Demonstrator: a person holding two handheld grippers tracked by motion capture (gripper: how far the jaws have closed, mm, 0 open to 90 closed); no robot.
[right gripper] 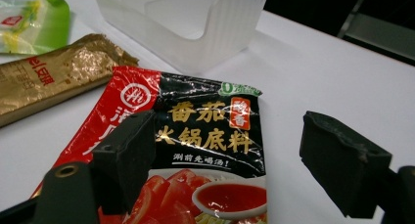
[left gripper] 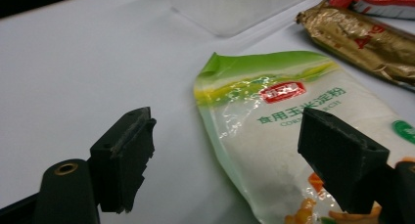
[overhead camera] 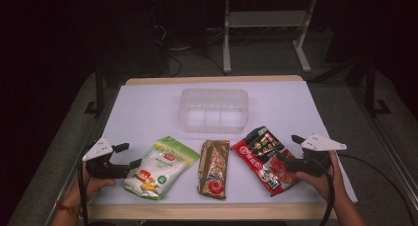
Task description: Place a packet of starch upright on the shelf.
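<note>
While both pairs of jaws stand wide and hold nothing, the left gripper (overhead camera: 125, 155) hovers at the near left edge of the green-and-white starch pouch (overhead camera: 160, 168), and the right gripper (overhead camera: 290, 148) hangs over the red-and-black soup-base packet (overhead camera: 262, 158). Both packs lie flat on the white bench (overhead camera: 143, 112), glossy and creased. Between them lies a gold wrapper (overhead camera: 214, 168), just beside each. Beyond the gold wrapper stands a clear plastic box (overhead camera: 213, 109), empty.
</note>
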